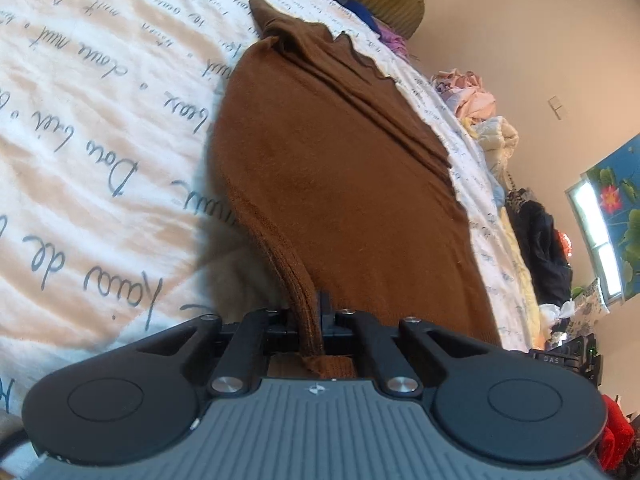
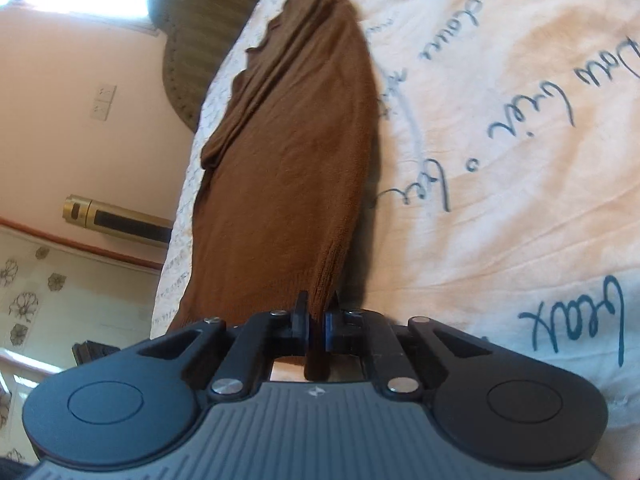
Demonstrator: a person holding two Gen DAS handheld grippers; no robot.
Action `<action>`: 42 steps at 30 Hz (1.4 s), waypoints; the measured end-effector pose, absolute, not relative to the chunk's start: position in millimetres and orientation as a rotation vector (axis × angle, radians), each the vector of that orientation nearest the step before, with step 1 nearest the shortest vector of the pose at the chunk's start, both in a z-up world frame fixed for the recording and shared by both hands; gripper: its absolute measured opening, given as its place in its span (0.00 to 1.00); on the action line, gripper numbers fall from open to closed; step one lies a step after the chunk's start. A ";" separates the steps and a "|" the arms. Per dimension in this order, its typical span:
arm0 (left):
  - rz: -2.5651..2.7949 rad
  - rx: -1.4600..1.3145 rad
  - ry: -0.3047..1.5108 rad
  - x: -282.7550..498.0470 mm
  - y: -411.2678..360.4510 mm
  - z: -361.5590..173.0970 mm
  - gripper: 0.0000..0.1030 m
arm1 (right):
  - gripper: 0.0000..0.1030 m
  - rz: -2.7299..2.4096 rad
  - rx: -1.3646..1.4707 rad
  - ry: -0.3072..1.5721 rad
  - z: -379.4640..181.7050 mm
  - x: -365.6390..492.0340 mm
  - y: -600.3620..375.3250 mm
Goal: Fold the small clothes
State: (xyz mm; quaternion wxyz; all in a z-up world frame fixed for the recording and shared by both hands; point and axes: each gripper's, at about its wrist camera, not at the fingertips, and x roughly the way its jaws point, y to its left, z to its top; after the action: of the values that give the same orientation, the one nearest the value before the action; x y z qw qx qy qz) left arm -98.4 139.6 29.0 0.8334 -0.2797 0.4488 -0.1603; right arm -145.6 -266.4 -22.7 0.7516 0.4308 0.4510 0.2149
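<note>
A: Start big: the bedspread (image 1: 100,128), cream and peach with looping blue handwriting printed all over it, fills the left half of the left wrist view and the right half of the right wrist view.

B: And lying right down the middle of it, the brown knit garment (image 1: 328,184). It stretches away from both cameras, wide and smooth near the lens, bunched into long folds towards the far end.

A: There's a wavy, scalloped edge on that far side, see it? It shows in both views.

B: Got it. Beyond the bed in the left view, a heap of clothes (image 1: 476,96), pinks and pale yellows, runs along the bed's far edge, with darker items further right near a window (image 1: 596,228).

A: Right view gives a pink wall, a light switch plate (image 2: 103,103), and an olive ribbed cushion (image 2: 196,52) at the head of the bed.

B: Now the claws. Left gripper (image 1: 310,320): jaws together, clamped on a ribbed edge of the brown garment. The fabric runs straight down between the black fingers and a bit of it pokes out behind them.

A: Right gripper (image 2: 318,320) is the same story. Jaws pinched tight on another ribbed edge of that garment, cloth squeezed between the black finger and the blue-faced pad.

B: So both hold the near hem, and the fabric rises off the bedspread at each grip, casting a shadow beneath.
</note>
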 end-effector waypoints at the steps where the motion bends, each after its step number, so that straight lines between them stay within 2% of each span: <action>1: -0.355 -0.619 0.942 -96.1 141.5 33.1 0.03 | 0.06 0.476 0.942 0.972 -19.3 -145.1 -267.1; 11: -0.414 -0.784 0.730 -25.0 149.6 87.1 0.04 | 0.06 0.637 1.047 0.723 33.2 -76.0 -284.6; 18: -0.386 -0.745 0.609 113.6 134.8 112.8 0.03 | 0.06 0.617 1.153 0.570 36.0 63.7 -314.3; 23: -0.318 -0.654 0.597 218.8 116.7 110.6 0.03 | 0.06 0.558 1.160 0.590 23.8 166.1 -319.6; 26: -0.244 -0.553 0.635 273.5 101.9 91.1 0.04 | 0.06 0.492 1.184 0.637 2.9 214.7 -320.5; 29: -0.208 -0.470 0.664 303.7 94.6 63.6 0.05 | 0.13 0.354 1.254 0.673 -25.9 244.0 -321.9; 30: -0.182 -0.444 0.653 305.6 95.5 58.2 0.06 | 0.28 0.329 1.298 0.675 -34.1 246.1 -322.8; 31: -0.165 -0.442 0.640 304.9 97.3 56.6 0.14 | 0.42 0.337 1.317 0.650 -36.4 246.6 -322.7; 32: -0.155 -0.465 0.623 300.5 102.7 56.1 0.33 | 0.50 0.348 1.316 0.615 -34.0 242.8 -323.1; 33: -0.131 -0.500 0.586 292.4 110.4 57.8 0.47 | 0.68 0.349 1.295 0.592 -25.8 236.4 -322.2; 34: -0.104 -0.517 0.532 280.9 116.3 62.7 0.74 | 0.77 0.352 1.260 0.568 -16.4 227.8 -321.0; 35: -0.077 -0.512 0.484 266.1 121.2 69.3 0.87 | 0.78 0.358 1.219 0.543 -6.2 217.0 -321.8; 39: -0.043 -0.535 0.408 193.9 141.4 88.3 0.86 | 0.78 0.391 1.046 0.497 28.0 154.3 -323.1; 42: -0.025 -0.612 0.410 130.8 150.3 83.3 0.87 | 0.78 0.392 0.997 0.520 31.6 98.7 -324.2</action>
State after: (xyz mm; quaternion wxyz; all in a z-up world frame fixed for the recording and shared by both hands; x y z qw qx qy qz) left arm 130.8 150.3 83.3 0.9329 -0.2990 0.2006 -0.0121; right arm 98.7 -324.2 31.6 0.8280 0.4695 0.2447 0.1846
